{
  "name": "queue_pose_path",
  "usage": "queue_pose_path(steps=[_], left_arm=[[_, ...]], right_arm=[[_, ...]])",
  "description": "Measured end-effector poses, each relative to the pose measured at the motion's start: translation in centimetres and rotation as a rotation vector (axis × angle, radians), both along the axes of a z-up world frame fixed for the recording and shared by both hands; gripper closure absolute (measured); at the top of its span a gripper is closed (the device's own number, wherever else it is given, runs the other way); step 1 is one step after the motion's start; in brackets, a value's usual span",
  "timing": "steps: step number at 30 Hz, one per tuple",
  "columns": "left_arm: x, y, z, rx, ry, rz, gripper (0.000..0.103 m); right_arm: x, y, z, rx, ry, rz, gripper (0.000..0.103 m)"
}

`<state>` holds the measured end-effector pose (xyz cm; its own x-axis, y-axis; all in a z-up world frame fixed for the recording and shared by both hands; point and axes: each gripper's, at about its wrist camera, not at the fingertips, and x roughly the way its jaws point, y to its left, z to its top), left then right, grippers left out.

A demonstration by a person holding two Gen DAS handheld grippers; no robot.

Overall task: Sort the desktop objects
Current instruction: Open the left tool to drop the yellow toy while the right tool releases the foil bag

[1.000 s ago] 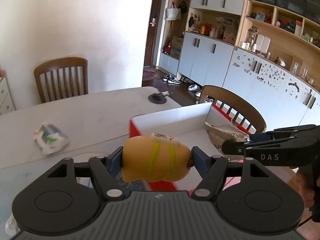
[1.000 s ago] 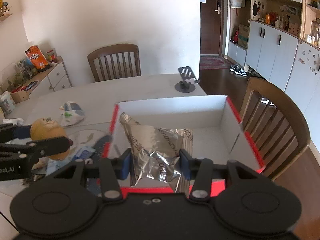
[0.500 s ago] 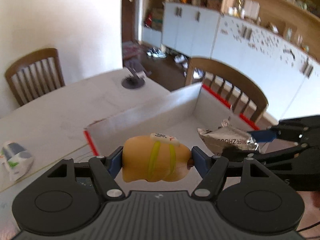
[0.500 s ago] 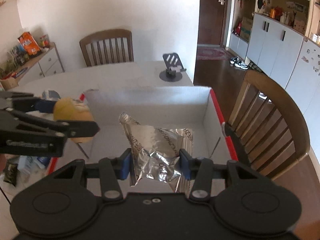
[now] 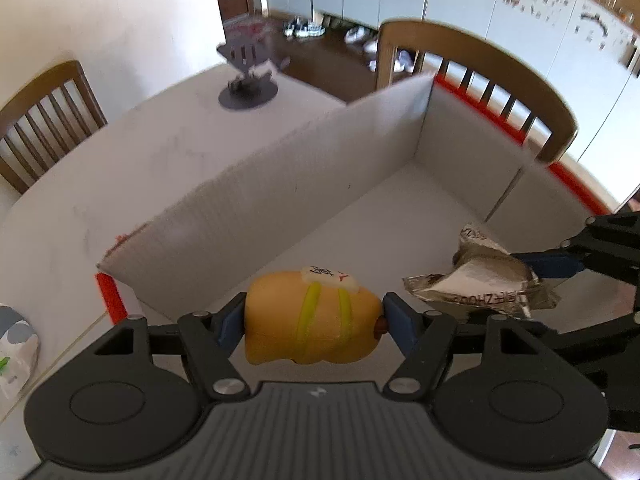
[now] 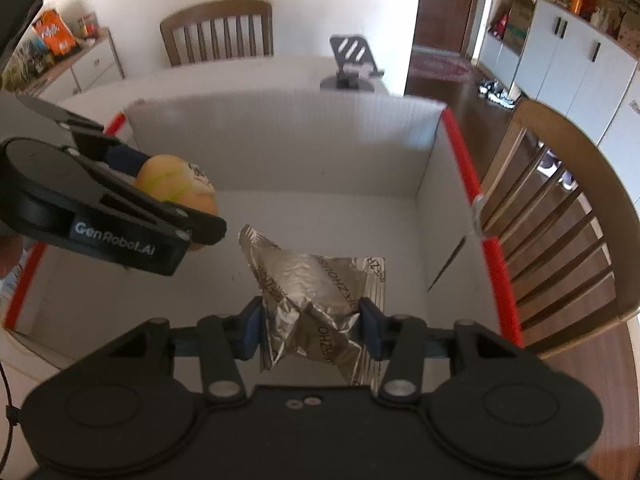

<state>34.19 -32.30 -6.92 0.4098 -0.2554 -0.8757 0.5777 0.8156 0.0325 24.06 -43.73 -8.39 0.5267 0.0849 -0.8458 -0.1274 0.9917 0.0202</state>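
My left gripper (image 5: 314,322) is shut on a yellow squishy toy (image 5: 312,316) with green stripes and holds it above the open white box (image 5: 280,208) with red edges. My right gripper (image 6: 310,330) is shut on a crumpled silver foil packet (image 6: 316,300) and holds it over the box floor (image 6: 320,216). In the right wrist view the left gripper (image 6: 176,216) with the toy (image 6: 176,184) hangs over the box's left side. In the left wrist view the foil packet (image 5: 480,280) sits to the right of the toy.
A black phone stand (image 6: 348,68) stands on the white table (image 5: 120,168) behind the box. Wooden chairs stand at the far side (image 6: 218,28) and right side (image 6: 560,208). A white packet (image 5: 12,344) lies on the table at the left.
Both grippers have moved forward and down over the box, each still holding its object. The toy is now over the box interior, close to the foil packet.
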Motion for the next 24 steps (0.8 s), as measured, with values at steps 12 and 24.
queue_pose_path(steps=[12, 24], left_arm=[[1.8, -2.0, -2.8, 0.071, 0.092, -0.026, 0.03], [1.3, -2.1, -3.2, 0.084, 0.111, -0.029, 0.028]], right_arm=[[1.2, -0.4, -2.0, -0.006, 0.081, 0.002, 0.053], [0.8, -0.8, -1.8, -0.001, 0.078, -0.009, 0.049]])
